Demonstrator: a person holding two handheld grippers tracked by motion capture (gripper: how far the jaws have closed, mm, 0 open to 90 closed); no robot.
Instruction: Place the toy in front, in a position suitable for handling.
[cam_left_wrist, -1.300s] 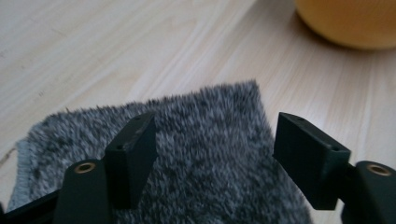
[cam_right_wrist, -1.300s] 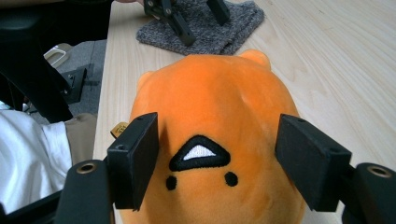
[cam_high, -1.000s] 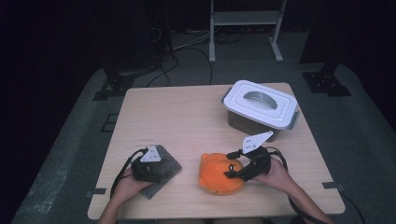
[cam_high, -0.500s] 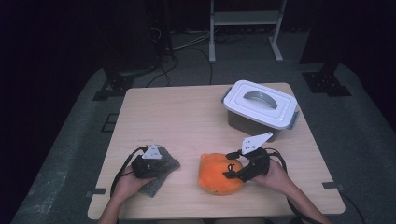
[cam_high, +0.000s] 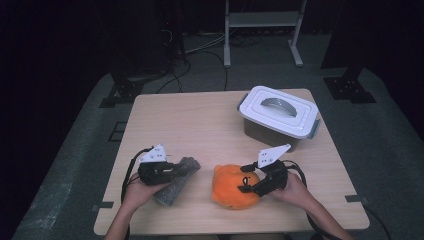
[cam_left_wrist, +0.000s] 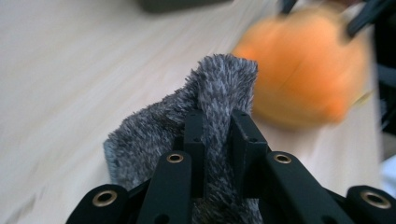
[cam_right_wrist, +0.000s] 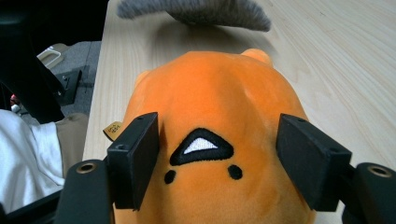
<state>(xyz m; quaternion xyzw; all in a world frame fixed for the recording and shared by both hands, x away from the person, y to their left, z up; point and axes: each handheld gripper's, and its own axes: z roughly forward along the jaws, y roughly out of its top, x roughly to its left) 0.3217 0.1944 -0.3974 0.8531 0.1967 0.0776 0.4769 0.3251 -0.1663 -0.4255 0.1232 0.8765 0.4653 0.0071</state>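
A grey fuzzy cloth (cam_high: 170, 189) is pinched at its upper fold by my left gripper (cam_high: 172, 170) at the table's front left, with one end hanging to the tabletop. In the left gripper view the two jaws (cam_left_wrist: 219, 126) squeeze the grey pile (cam_left_wrist: 224, 79) tightly. To its right sits an orange plush toy (cam_high: 231, 189) with a small embroidered face. My right gripper (cam_high: 247, 184) holds the toy from the right. In the right gripper view its pads (cam_right_wrist: 219, 154) press into both sides of the toy's face (cam_right_wrist: 219, 93).
A white-lidded grey storage box (cam_high: 278, 112) with a handle stands at the back right of the wooden table (cam_high: 200, 125). A dark stand and cables lie on the floor beyond the far edge.
The left gripper has closed on the grey cloth and raised it, bunching it up off the table. The right gripper and the orange toy have stayed in place.
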